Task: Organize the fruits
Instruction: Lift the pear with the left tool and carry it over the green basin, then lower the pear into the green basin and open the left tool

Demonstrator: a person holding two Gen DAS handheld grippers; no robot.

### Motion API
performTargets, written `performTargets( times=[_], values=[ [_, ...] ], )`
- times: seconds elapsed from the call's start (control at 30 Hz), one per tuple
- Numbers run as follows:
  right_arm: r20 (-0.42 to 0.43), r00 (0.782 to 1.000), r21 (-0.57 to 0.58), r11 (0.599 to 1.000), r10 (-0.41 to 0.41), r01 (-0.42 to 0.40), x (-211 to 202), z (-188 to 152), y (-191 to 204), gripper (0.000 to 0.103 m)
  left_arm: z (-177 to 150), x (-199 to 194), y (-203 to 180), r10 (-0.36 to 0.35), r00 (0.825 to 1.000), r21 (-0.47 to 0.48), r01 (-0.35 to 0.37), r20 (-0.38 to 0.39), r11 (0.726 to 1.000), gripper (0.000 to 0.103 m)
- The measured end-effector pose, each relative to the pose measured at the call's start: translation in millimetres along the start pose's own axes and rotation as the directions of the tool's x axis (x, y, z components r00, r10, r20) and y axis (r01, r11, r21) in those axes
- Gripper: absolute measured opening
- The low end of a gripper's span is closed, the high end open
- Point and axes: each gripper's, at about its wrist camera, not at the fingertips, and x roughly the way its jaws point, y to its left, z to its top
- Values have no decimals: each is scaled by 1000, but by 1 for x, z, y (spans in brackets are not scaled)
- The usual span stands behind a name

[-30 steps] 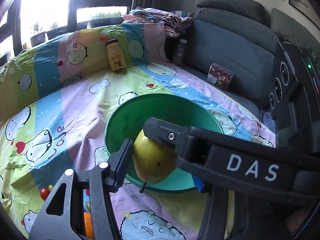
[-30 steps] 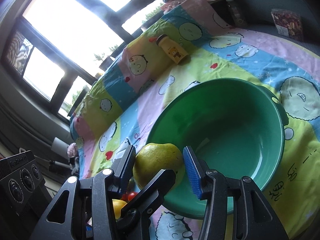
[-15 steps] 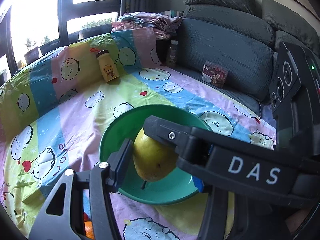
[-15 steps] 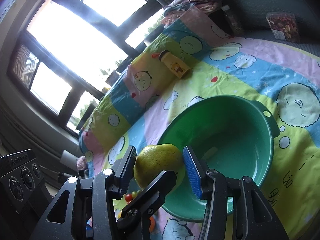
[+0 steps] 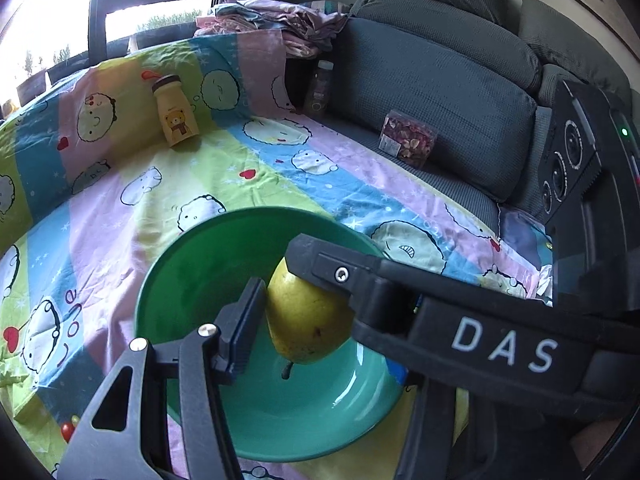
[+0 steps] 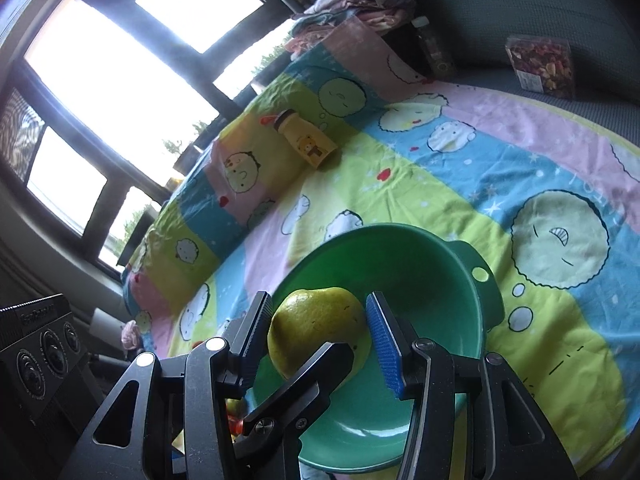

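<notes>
At the lower middle of both wrist views, the pear [image 5: 310,330] hangs in the air over the hollow of the green bowl [image 5: 188,264], which sits on the cartoon-print sheet [image 5: 120,200] spread across the sofa. The right gripper [image 6: 318,320] has it squarely: its jaws stand about half apart, the black pad against one flank of the fruit and the blue pad against the other. The left gripper [image 5: 308,312] comes in crosswise. Its near pad lies flat on the pear's left side in its own view; its far finger is hidden behind the other tool's black body, so I only judge that it clamps too, at much the same half-open width. From the left wrist the pear's long axis runs nearly upright, with the stem at the bottom, aimed at the bowl's floor. The fruit shows against the bowl's inside wall in both views, not against the sheet, so what matters for the coming move is straight down: the bowl lies directly beneath, neither hand nearer than the other. The two crossed pairs of fingers would have to let go together or the pear may tip sideways.
</notes>
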Motion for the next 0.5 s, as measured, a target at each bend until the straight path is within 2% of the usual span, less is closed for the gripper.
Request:
performTargets(
  times=[0.27, 0.5],
  values=[
    [-32, 997, 25, 997, -75, 76, 11, 0, -13, 53, -6, 21, 6, -67, 997, -53, 65, -46, 997, 53],
    [-63, 993, 31, 994, -99, 101, 19, -2, -17, 53, -11, 31, 11, -85, 993, -87, 78, -83, 993, 53]
  ],
)
